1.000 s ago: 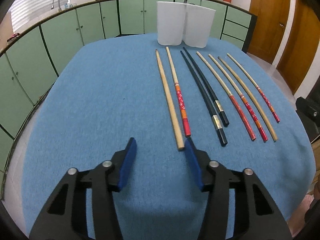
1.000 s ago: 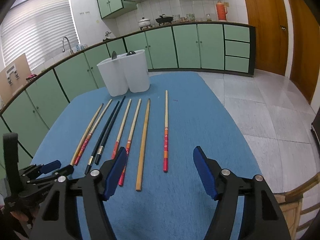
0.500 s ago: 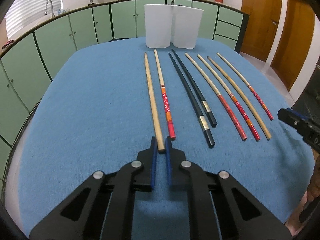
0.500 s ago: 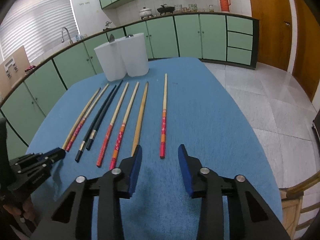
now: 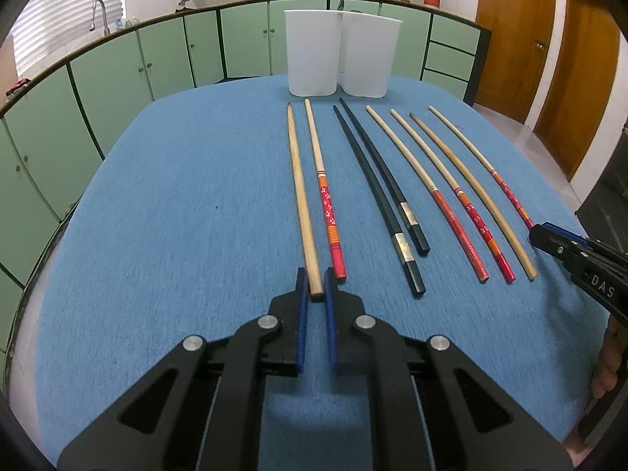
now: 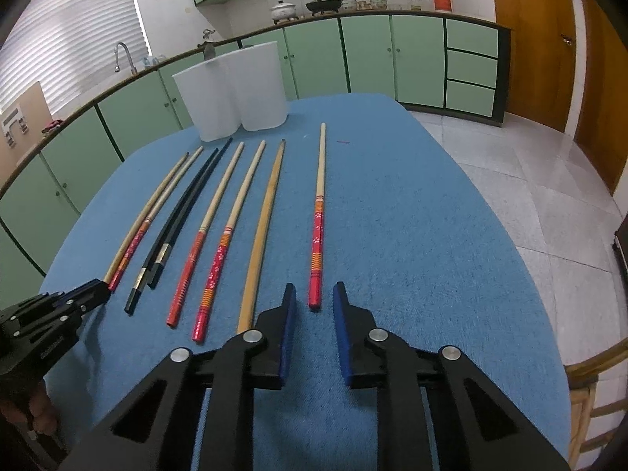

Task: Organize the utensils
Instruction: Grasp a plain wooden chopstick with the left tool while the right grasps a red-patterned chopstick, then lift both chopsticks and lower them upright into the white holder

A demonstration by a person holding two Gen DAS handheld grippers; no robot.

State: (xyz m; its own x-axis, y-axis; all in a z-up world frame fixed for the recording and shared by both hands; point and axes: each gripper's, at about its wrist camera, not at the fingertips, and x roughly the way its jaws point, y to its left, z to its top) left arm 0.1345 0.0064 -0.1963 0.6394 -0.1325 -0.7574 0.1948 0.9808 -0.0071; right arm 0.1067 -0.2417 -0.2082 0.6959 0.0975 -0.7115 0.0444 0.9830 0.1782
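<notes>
Several chopsticks lie side by side on the blue tablecloth (image 5: 176,216). In front of the two white holders (image 5: 341,55) my left gripper (image 5: 314,276) is shut on the near end of the plain wooden chopstick (image 5: 300,196). That gripper also shows at the left of the right wrist view (image 6: 88,294). My right gripper (image 6: 313,290) is closing. The near end of the red-handled chopstick (image 6: 316,251) lies between its blue pads (image 6: 288,314), with a gap on each side. The same gripper reaches in from the right edge of the left wrist view (image 5: 539,233).
A black pair (image 5: 386,200) and further red-handled and plain chopsticks (image 6: 214,271) lie between the two grippers. Behind the rounded table stand green cabinets (image 6: 369,55). A wooden chair (image 6: 592,369) stands by the table's right edge.
The left jaws went from wide apart to shut around the plain chopstick's end. The right gripper sank toward the cloth and its jaws narrowed around the red-handled chopstick's end.
</notes>
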